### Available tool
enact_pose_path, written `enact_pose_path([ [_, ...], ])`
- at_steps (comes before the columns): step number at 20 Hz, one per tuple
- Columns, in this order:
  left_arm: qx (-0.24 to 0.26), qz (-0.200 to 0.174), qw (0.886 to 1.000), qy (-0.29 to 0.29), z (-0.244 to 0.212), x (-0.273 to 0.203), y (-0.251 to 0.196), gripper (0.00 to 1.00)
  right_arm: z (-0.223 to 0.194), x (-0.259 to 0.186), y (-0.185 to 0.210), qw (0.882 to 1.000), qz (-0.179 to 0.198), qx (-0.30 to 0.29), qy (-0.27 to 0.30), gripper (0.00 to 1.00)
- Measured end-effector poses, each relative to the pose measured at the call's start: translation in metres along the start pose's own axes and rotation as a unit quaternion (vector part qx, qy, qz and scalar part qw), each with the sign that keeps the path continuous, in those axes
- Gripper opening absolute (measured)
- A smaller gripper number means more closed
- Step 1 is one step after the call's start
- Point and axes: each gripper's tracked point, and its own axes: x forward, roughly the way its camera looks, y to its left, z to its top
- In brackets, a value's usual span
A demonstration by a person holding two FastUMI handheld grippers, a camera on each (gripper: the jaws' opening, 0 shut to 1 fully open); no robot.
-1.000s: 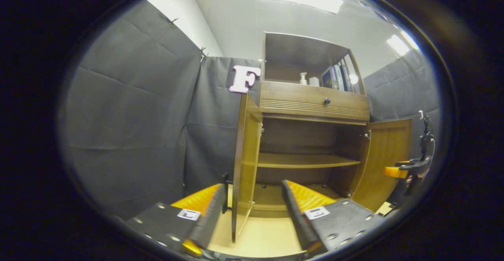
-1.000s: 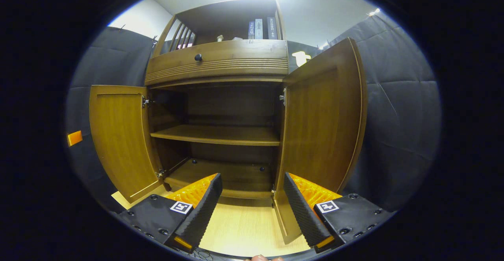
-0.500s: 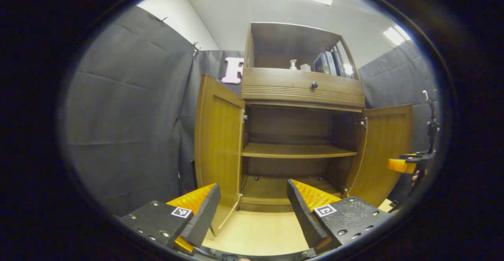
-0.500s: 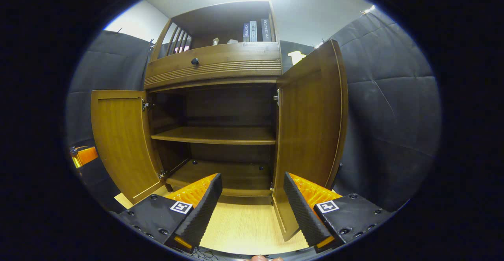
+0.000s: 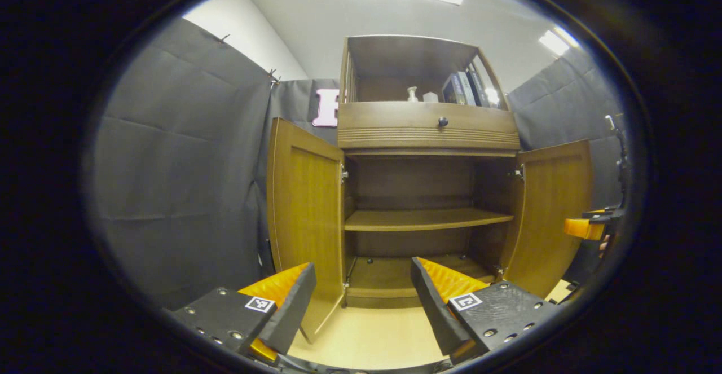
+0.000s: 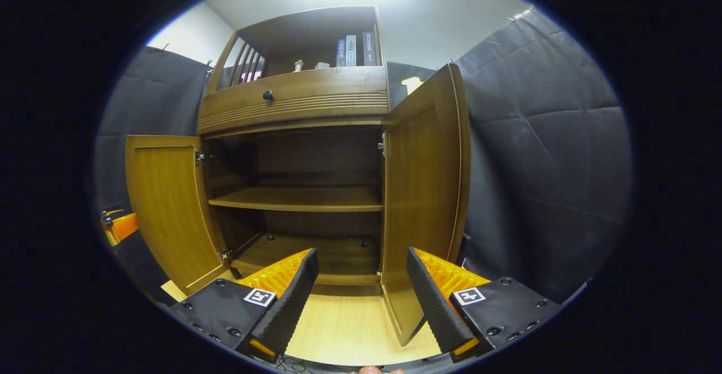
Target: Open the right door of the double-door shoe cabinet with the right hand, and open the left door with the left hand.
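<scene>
**Both doors open, grippers clear**

The left gripper and right gripper are spread and empty. On the cabinet, the left door and right door stand wide.

Risk: a withdrawing finger could nudge a door edge and swing it back. Books sit above; the cloth wall hangs close behind the right door.

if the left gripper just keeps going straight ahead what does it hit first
Probably nothing soon: the left gripper points into the open cabinet, between the left door and right door; likely the bottom shelf, though depth is unclear.
</scene>
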Motion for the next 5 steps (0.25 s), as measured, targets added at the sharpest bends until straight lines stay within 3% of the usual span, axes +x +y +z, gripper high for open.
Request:
enact_pose_path([
  [1,0.006,0.001,1.000,-0.007,0.001,0.003,0.002,0.97,0.002,0.001,-0.001,1.000,-0.002,-0.001,-0.003,0.98],
  [5,0.032,-0.006,0.999,-0.022,0.003,0.023,-0.002,0.98,0.015,0.013,0.009,1.000,-0.006,0.007,-0.006,0.98],
])
